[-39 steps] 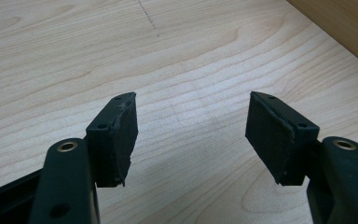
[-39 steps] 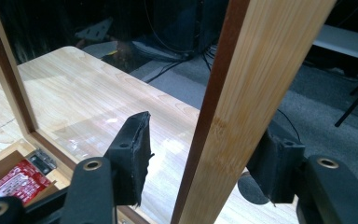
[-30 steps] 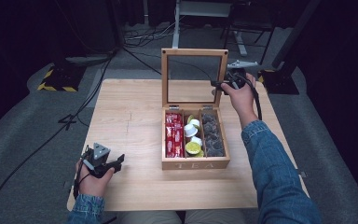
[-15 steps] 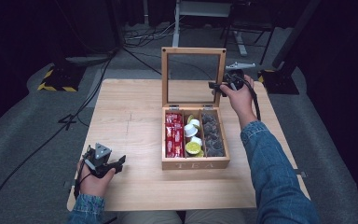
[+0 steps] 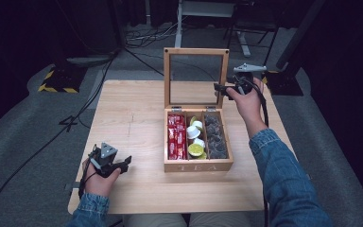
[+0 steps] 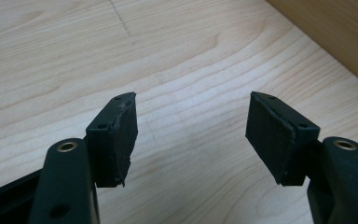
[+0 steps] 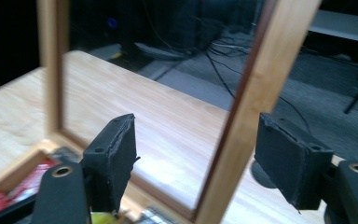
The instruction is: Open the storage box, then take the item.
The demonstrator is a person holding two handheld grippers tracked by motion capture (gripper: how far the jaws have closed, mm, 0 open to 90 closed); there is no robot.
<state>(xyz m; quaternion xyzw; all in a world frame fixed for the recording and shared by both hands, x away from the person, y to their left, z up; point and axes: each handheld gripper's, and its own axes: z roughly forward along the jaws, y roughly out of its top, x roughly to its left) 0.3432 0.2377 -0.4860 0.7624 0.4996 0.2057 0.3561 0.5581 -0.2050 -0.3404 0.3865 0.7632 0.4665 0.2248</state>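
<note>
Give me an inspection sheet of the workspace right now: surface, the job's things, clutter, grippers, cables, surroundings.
Surface: light wooden table, bare around the box.
Job's things: wooden tea box, glass lid standing upright; red packets left, round pods middle, dark pieces right.
Clutter: nothing seen.
Grippers: left gripper open, empty, over the table; right gripper has just been opening, the lid's side frame between its jaws, pads clear of it.
Cables: black cable trails from the right gripper; more on the floor behind.
Surroundings: grey carpet, dark stands.
</note>
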